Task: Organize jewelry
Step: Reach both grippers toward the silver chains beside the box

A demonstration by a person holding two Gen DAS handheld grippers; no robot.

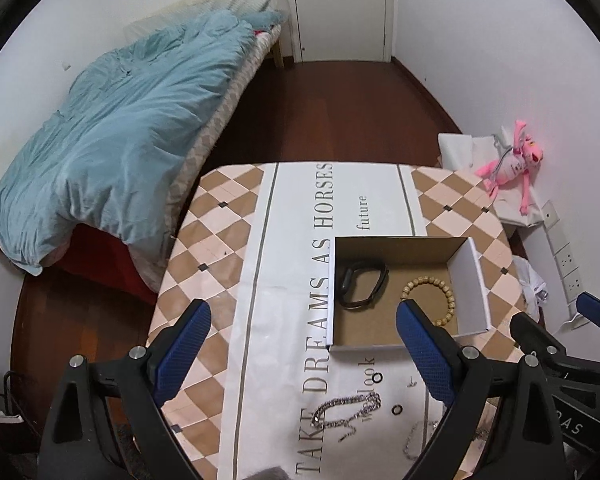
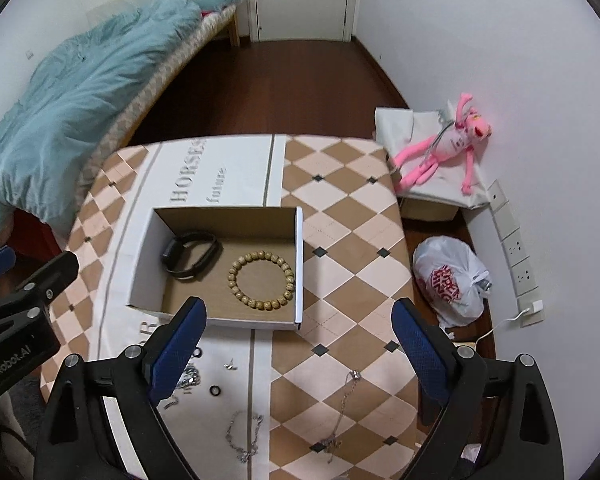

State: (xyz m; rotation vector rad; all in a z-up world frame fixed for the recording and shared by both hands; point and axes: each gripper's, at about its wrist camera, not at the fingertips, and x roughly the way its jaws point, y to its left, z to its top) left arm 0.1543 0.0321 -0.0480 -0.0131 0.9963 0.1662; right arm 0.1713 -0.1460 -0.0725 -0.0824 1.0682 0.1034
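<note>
Cardboard, brown inside and white outside, makes up the shallow open box (image 2: 300, 264) on the checked tablecloth (image 2: 352, 216); it already holds a black wristband (image 2: 192, 256) and a wooden bead bracelet (image 2: 261, 281), lying side by side, apart. Everything else waits loose on the cloth nearer the person: a chunky silver chain (image 1: 346, 410) in a heap, two small black rings (image 1: 377, 378) and (image 1: 397, 409), a tiny stud-like piece (image 2: 230, 366), a thin silver chain (image 2: 246, 436) and a fine necklace with a small pendant (image 2: 348, 396).

Both tongs are released and carry nothing — the left gripper (image 1: 304, 354) hangs over the near edge of the box, the right gripper (image 2: 300, 344) over the box's near right corner.

My guess is the next step is another pick from the loose pieces. To do it well, come straight down on a bunched part of a chain so the pads (image 2: 420, 348) close on several links at once; a single strand will likely slip out. Lift high enough that the trailing end clears the box wall, then let go low over a bare patch of the floor — not onto the beads. The rings look hard to pinch flat; I would leave them for last
</note>
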